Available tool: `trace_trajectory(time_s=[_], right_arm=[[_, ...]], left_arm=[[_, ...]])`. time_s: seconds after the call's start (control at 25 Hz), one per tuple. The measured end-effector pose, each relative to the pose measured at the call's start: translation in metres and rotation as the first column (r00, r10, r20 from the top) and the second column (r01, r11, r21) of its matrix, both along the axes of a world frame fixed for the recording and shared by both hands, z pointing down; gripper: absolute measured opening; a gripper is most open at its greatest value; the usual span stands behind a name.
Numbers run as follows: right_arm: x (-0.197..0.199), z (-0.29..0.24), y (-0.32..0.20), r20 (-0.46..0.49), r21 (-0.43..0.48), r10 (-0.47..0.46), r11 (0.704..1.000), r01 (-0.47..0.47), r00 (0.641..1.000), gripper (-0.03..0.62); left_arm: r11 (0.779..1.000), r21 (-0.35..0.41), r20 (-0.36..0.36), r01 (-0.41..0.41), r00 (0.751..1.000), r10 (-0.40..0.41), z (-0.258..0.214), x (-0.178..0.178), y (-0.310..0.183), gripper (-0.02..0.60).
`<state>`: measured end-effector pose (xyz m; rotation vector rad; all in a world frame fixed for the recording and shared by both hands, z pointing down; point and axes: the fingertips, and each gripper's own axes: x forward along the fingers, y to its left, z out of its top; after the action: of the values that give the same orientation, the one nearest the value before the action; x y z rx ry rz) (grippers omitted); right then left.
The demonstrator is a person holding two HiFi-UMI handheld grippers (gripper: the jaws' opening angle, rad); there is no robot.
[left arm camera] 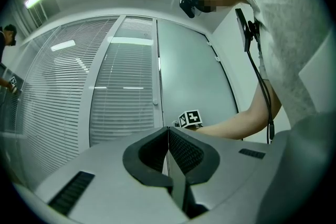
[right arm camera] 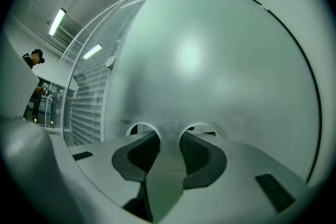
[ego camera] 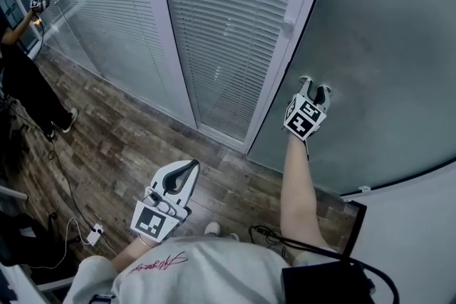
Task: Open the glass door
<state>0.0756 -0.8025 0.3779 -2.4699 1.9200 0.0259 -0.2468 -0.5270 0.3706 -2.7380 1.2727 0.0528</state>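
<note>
Right claw [ego camera: 314,87], half-open and empty, noses the glass door [ego camera: 385,39] at two o'clock, apparently to push; left claw [ego camera: 187,169] hangs shut.

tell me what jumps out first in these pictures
The big frosted glass door fills the right of the head view, with the right gripper held close to it, jaws apart and nothing between them. The left gripper sits low in that view, jaws together, and white blinds run along the left.
</note>
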Motion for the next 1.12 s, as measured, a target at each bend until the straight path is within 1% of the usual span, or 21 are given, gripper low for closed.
trace_trajectory(time_s=[0.16,0.32,0.52,0.76,1.12], right_arm=[[-0.005,0.001,0.004,0.001,0.0,-0.013,1.0,0.013,1.0,0.129],[-0.005,-0.001,0.011,-0.002,0.003,-0.01,1.0,0.01,1.0,0.129],[-0.012,-0.001,0.024,-0.012,0.006,-0.024,1.0,0.024,1.0,0.13],[-0.018,-0.001,0.041,-0.003,0.01,-0.032,0.999,0.032,0.999,0.13],[-0.029,-0.002,0.072,-0.013,0.016,-0.072,0.997,0.073,0.997,0.13]], left_arm=[[1.0,0.007,-0.005,-0.006,1.0,0.006,0.0,0.001,0.0,0.012],[0.999,0.015,-0.013,-0.031,0.999,0.031,-0.003,0.007,0.001,0.012],[0.999,0.008,-0.031,-0.048,0.998,0.048,-0.002,0.01,0.006,0.012],[0.996,0.03,-0.042,-0.084,0.996,0.085,-0.006,0.018,0.011,0.012],[0.99,0.031,-0.047,-0.141,0.989,0.143,-0.003,0.023,0.025,0.012]])
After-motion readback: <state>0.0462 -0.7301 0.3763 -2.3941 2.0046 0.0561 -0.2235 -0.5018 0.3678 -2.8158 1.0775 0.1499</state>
